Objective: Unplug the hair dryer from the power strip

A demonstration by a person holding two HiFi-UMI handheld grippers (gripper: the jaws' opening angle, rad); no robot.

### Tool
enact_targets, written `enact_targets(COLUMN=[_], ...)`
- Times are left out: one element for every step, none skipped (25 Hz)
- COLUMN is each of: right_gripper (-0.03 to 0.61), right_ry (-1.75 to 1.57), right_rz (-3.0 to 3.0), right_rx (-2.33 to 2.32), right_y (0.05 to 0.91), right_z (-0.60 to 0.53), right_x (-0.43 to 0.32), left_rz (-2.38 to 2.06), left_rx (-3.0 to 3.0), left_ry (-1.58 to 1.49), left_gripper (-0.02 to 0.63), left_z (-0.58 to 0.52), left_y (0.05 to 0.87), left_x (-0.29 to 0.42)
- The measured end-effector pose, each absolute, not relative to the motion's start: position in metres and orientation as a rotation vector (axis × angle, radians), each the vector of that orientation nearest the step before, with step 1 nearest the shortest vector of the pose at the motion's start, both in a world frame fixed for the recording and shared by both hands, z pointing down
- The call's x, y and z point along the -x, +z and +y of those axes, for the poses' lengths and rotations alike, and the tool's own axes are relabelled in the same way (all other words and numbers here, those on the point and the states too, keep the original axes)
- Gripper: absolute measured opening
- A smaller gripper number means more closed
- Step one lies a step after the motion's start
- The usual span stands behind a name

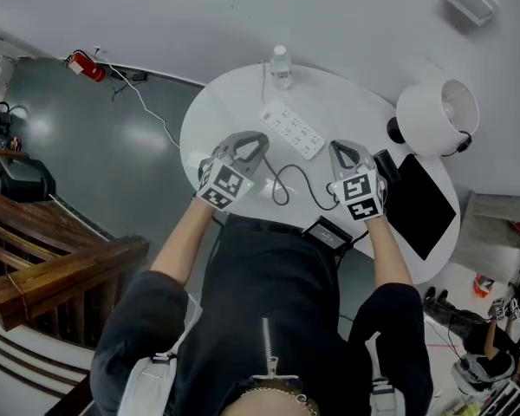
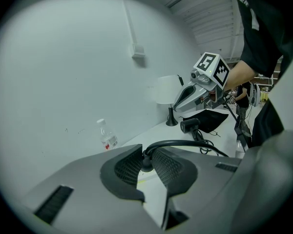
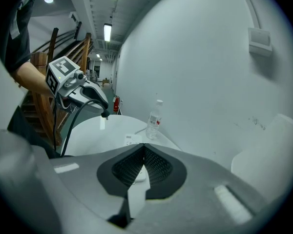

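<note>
We see the left tool [image 1: 252, 139] pinching the hair dryer's black cord [image 1: 288, 183] at its plug [image 3: 104, 114], which hangs in the air just beside the white power strip [image 1: 293, 130] and touches none of its sockets. The strip lies flat mid-counter [image 1: 210, 121], near a water bottle [image 1: 281, 66] at the far rim. The right tool [image 1: 341, 149] hovers over the counter's right half, its jaws pressed together on nothing. The hair dryer [image 1: 386, 165] lies just beside that tool, at the edge of a black pad [image 1: 423, 204], below a white lamp [image 1: 437, 115]. We note the cord loops loosely across the counter between the two tools.
</note>
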State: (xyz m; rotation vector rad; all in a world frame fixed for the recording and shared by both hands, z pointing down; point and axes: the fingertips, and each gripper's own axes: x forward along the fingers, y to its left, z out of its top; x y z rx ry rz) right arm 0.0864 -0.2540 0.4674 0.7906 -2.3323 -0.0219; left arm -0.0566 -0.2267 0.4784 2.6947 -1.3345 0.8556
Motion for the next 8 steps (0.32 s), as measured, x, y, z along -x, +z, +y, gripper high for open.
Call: enact_targets(right_gripper=[0.003, 0.005, 0.005, 0.004, 0.005, 0.005, 0.005, 0.004], right_ry=[-0.017, -0.010, -0.005, -0.005, -0.010, -0.013, -0.014, -0.014], right_rz=[-2.331, -2.329, -2.326, -2.324, -2.322, -2.320, -2.320, -2.319], right_rx=[-0.791, -0.790, -0.788, -0.784, -0.780, -0.776, -0.774, -0.771], right_y=[0.468, 0.469, 0.471, 0.472, 0.474, 0.476, 0.478, 0.479], right_z=[-0.254, -0.253, -0.253, -0.254, -0.255, -0.257, -0.258, -0.260], right_x=[-0.086, -0.086, -0.086, -0.086, -0.086, -0.086, -0.086, -0.086], left_rz=[-1.333, -1.330, -1.328, -1.325, -1.323, -1.321, -1.320, -1.318], left_rx=[-2.694, -2.692, -2.691, -2.691, -2.691, -2.691, -2.691, -2.690], left_ry=[0.856, 0.857, 0.858, 0.860, 0.862, 0.863, 0.865, 0.866], left_gripper=[0.055, 0.055, 0.055, 0.055, 0.055, 0.055, 0.055, 0.055], left_z=[-0.227, -0.227, -0.227, -0.228, -0.229, -0.230, -0.232, -0.234], left_y=[0.479, 0.480, 0.481, 0.482, 0.483, 0.485, 0.486, 0.487], left_x=[0.057, 0.057, 0.057, 0.057, 0.057, 0.057, 0.056, 0.056])
